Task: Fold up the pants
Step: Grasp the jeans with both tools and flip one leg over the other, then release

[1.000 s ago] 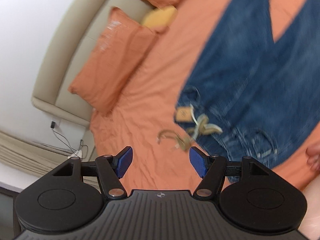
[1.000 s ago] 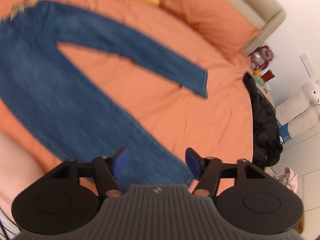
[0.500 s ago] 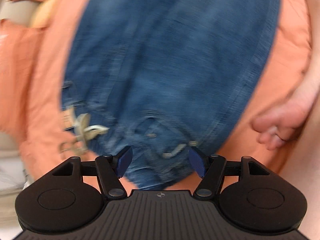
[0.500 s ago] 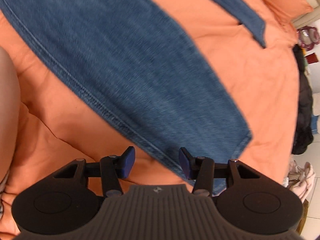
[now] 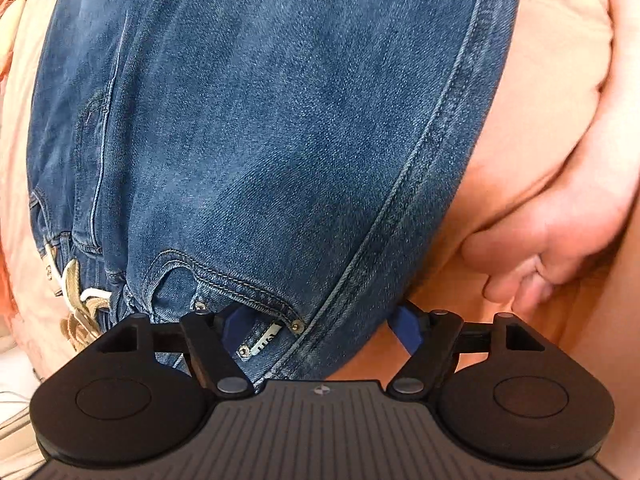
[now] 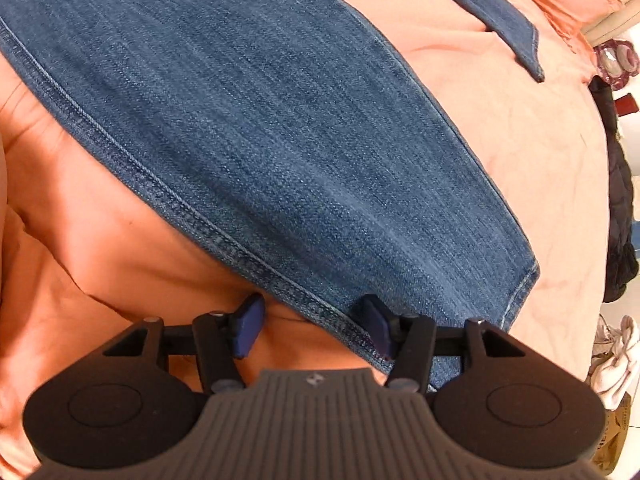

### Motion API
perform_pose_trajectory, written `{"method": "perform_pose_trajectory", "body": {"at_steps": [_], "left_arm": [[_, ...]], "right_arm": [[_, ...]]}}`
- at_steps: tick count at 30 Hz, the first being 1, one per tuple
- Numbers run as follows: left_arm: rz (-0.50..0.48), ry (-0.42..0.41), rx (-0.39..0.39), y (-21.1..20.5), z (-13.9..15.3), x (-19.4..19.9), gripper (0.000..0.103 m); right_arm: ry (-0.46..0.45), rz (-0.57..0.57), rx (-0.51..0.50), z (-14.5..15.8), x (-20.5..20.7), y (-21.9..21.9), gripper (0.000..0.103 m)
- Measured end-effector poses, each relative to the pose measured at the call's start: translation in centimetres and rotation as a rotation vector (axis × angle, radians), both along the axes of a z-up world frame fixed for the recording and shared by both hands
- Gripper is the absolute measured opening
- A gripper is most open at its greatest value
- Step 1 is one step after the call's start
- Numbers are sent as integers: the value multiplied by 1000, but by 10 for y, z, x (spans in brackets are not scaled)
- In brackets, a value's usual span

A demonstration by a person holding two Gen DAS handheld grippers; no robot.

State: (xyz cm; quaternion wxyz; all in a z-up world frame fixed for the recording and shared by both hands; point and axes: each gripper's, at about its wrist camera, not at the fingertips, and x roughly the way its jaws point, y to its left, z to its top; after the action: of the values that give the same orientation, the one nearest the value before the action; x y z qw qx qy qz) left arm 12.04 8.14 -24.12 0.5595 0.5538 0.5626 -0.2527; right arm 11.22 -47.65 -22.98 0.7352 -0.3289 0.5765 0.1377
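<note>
The jeans (image 5: 280, 140) lie flat on the orange bed (image 5: 552, 80), and both grippers are low over them with nothing gripped. The left gripper (image 5: 322, 326) is at the waist end, its fingers (image 5: 406, 326) spread wide: the left pad sits over the front pocket by the rivets, the right pad is just off the denim over the sheet, and the side seam and waistband corner run between them. A beige belt (image 5: 80, 312) hangs from the waistband at the near left. A bare foot (image 5: 552, 240) rests on the bed to the right of the jeans, near the right pad. The right gripper (image 6: 314, 326) is at the near leg (image 6: 260, 128), close to its hem, fingers (image 6: 248, 326) also wide open: the left pad is over the sheet, the right pad lies on or just above the denim, and the stitched outer seam passes between them. The other leg (image 6: 504, 12) stretches away at the far right, apart from the near one, with orange sheet between. Dark clothing (image 6: 620, 208) is heaped past the right edge of the bed.
</note>
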Motion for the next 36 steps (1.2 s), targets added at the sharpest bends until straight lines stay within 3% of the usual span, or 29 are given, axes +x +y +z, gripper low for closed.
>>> {"method": "perform_pose_trajectory", "body": {"at_steps": [2, 3, 4, 5, 6, 10, 13, 16, 21, 26, 33, 36], "left_arm": [[-7, -47, -17, 1, 6, -5, 56], [8, -81, -28, 1, 9, -7, 50], [32, -100, -53, 3, 15, -8, 38], [63, -115, -83, 6, 22, -8, 33], [90, -142, -106, 8, 30, -10, 32], [158, -271, -186, 10, 55, -18, 24], [238, -372, -254, 12, 78, -15, 21], [328, -458, -328, 6, 101, -5, 9], [461, -578, -419, 5, 146, 34, 9], [559, -659, -466, 4, 175, 76, 8], [669, -688, -488, 9, 171, 165, 8], [712, -674, -494, 11, 164, 197, 8]], "right_arm": [[-10, 39, -14, 0, -9, 4, 35], [-26, 51, -35, 0, -14, 6, 26], [-39, 52, -46, 0, -17, 7, 18], [-52, 48, -48, 2, -20, 7, 15], [-66, 45, -47, 5, -22, 7, 6], [-138, 51, -55, 23, -31, 7, 0], [-242, 42, -81, 43, -29, 8, 0], [-390, -10, -91, 73, -25, 10, 0], [-588, -100, -118, 121, 5, 18, 0], [-652, -160, -155, 150, 69, 29, 0], [-637, -162, -234, 144, 190, 46, 0], [-621, -164, -251, 123, 252, 53, 0]]}}
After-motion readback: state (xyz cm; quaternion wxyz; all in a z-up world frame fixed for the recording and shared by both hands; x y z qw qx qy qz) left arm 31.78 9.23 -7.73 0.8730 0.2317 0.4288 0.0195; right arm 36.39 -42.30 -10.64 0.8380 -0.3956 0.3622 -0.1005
